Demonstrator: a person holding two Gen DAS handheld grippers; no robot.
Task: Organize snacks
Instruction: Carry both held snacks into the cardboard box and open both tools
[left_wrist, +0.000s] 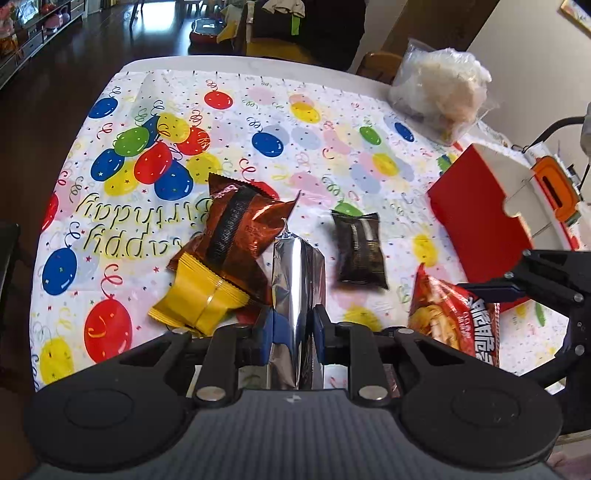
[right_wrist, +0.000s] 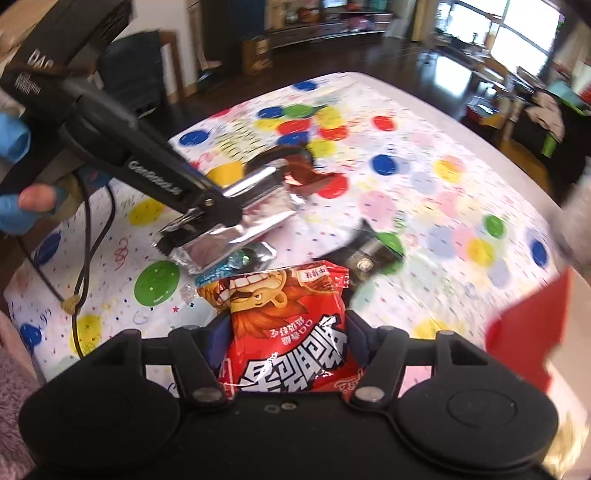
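My left gripper (left_wrist: 295, 323) is shut on a silver foil packet (left_wrist: 297, 273), which stands upright between the blue pads. Just behind it lie a brown packet (left_wrist: 240, 229) and a yellow packet (left_wrist: 199, 299), overlapping. A small dark packet (left_wrist: 360, 251) lies alone to the right. My right gripper (right_wrist: 286, 328) is shut on a red snack bag (right_wrist: 291, 314) with a cartoon face, lifted off the cloth. The right wrist view also shows the left gripper (right_wrist: 218, 210) pinching the silver foil packet (right_wrist: 255, 192), with a blue-gloved hand (right_wrist: 14, 210) on its handle.
A balloon-print birthday cloth (left_wrist: 258, 110) covers the table. A red cardboard box (left_wrist: 476, 221) stands open at the right, blurred in the right wrist view (right_wrist: 524, 332). A clear plastic bag of pale food (left_wrist: 443, 92) sits at the far right corner. A cable (right_wrist: 88, 236) hangs at the left.
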